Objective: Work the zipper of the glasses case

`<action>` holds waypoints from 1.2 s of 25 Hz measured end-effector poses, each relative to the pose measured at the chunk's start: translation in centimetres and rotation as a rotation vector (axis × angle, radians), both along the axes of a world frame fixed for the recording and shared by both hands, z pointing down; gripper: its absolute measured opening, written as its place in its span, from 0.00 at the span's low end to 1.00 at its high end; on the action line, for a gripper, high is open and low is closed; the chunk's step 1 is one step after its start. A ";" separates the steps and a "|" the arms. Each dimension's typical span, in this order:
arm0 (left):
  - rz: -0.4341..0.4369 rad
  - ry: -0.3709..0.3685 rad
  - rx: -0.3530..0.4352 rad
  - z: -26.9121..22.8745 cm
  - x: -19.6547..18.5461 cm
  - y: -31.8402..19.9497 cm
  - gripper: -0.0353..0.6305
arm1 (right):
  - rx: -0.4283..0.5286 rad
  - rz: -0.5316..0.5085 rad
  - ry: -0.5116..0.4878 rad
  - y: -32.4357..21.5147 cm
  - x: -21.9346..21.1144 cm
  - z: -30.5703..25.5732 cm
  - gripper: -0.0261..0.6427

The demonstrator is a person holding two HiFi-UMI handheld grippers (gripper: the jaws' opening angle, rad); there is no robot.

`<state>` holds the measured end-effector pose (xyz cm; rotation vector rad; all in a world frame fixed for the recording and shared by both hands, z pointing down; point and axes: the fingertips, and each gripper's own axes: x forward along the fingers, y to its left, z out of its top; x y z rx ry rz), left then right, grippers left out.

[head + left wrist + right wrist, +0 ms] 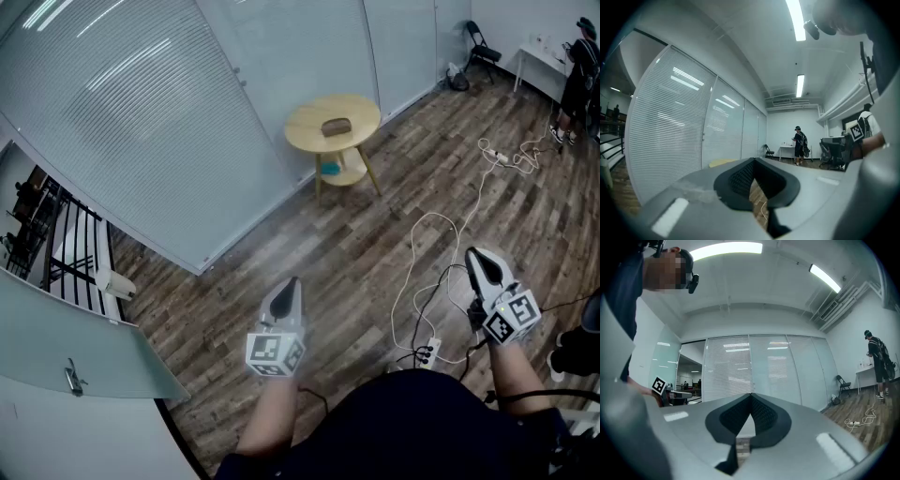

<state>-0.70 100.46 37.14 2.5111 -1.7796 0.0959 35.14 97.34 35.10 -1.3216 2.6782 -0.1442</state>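
Observation:
A brown glasses case (336, 126) lies on top of a round yellow table (306, 123) far across the room in the head view. My left gripper (288, 285) is held low near my body, well short of the table, its jaws shut with nothing in them. My right gripper (480, 256) is at the right, also far from the table, shut and empty. In the left gripper view the gripper (753, 160) has its tips touching; the right gripper (751, 395) in its own view likewise. The case does not show in either gripper view.
White cables (441, 246) and a power strip (427, 352) lie on the wood floor between me and the table. A blue item (330, 169) sits on the table's lower shelf. A blind-covered glass wall (169, 112) runs along the left. A person (579, 66) stands by a white desk at far right.

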 end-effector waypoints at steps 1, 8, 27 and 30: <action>-0.002 -0.012 0.005 0.3 0.1 0.1 0.06 | -0.001 -0.002 0.008 -0.2 0.1 0.4 0.05; -0.038 -0.002 -0.015 1.6 0.0 -0.6 0.06 | -0.033 -0.020 0.012 -1.8 0.3 2.2 0.05; 0.093 -0.012 -0.046 5.3 -0.5 -21.8 0.06 | -0.165 -0.027 0.014 -20.6 -5.3 10.0 0.05; 0.134 0.003 -0.055 4.9 -2.3 -28.4 0.06 | -0.153 -0.025 -0.008 -27.0 -8.4 8.0 0.05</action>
